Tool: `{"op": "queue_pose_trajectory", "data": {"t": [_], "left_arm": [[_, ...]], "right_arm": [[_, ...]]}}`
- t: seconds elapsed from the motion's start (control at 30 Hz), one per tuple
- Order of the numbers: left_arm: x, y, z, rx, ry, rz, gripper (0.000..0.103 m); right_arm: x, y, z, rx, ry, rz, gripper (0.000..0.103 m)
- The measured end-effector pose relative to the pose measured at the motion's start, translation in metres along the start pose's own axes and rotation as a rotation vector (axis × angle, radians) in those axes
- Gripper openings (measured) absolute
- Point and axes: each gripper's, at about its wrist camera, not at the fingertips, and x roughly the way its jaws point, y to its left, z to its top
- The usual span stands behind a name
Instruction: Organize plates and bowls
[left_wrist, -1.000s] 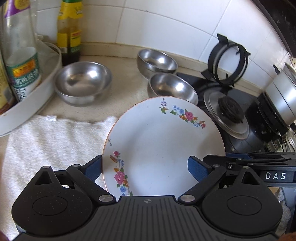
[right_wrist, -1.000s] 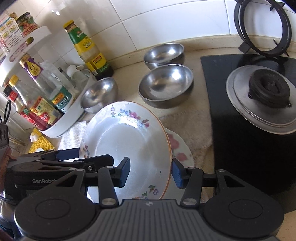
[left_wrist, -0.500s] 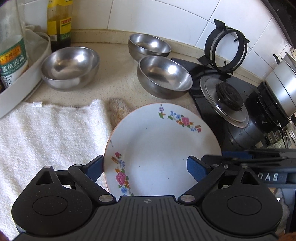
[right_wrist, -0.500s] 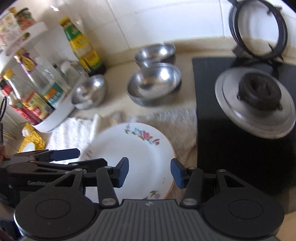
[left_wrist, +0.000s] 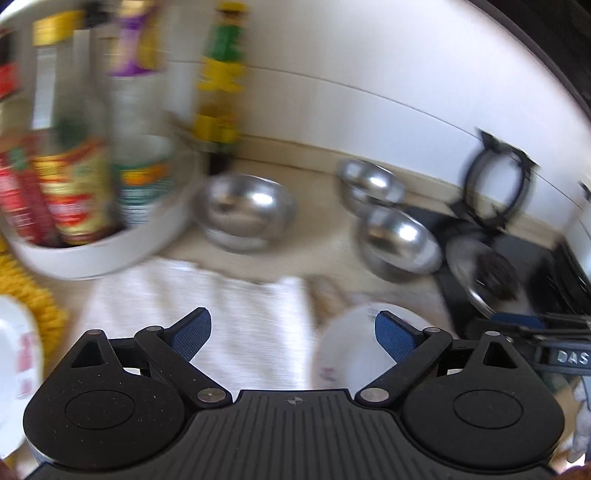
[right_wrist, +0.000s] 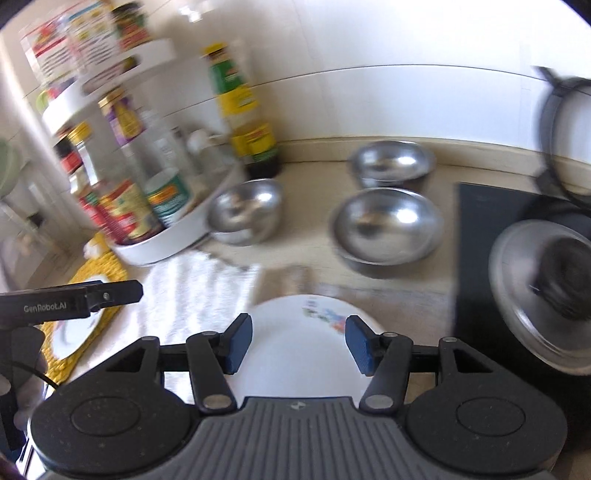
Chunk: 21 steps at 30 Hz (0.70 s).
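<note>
Countertop towel (right_wrist: 192, 291) bears the floral plate (right_wrist: 306, 354) beneath the gaping right tongs (right_wrist: 298, 343).

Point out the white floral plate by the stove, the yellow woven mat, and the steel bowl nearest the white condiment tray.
White floral plate (right_wrist: 295, 354): right wrist view, bare centre.
Yellow woven mat (right_wrist: 105, 271): right wrist view, top corner.
Steel bowl nearest the tray (left_wrist: 245, 210): left wrist view, inner bottom.

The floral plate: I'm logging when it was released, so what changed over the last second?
The floral plate went from raised and tilted to lying flat by the white towel. The left gripper, open, swung left off it; the right gripper, open, pulled back. The three steel bowls stayed put.
</note>
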Motion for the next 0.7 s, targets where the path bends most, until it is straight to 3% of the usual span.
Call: {"op": "queue_pose_trajectory", "data": {"t": [0.17,0.43,0.57,0.7], "left_arm": [[-0.028,0.043,-0.009,-0.123,-0.025,0.176,0.098],[-0.087,0.121,-0.033,-0.275,-0.067,0.443,0.101],[-0.103,0.163,-0.042,-0.316,-0.071,0.514,0.101],[-0.109,0.203,-0.05,-0.346,-0.054,0.523,0.101]], "right_arm": [[0.029,0.034,0.011,-0.117,0.037,0.138,0.058],[0.062,0.107,0.017,-0.209,0.066,0.261,0.059],[0.084,0.15,0.016,-0.234,0.099,0.294,0.06],[0.112,0.189,0.01,-0.239,0.143,0.303,0.06]]}}
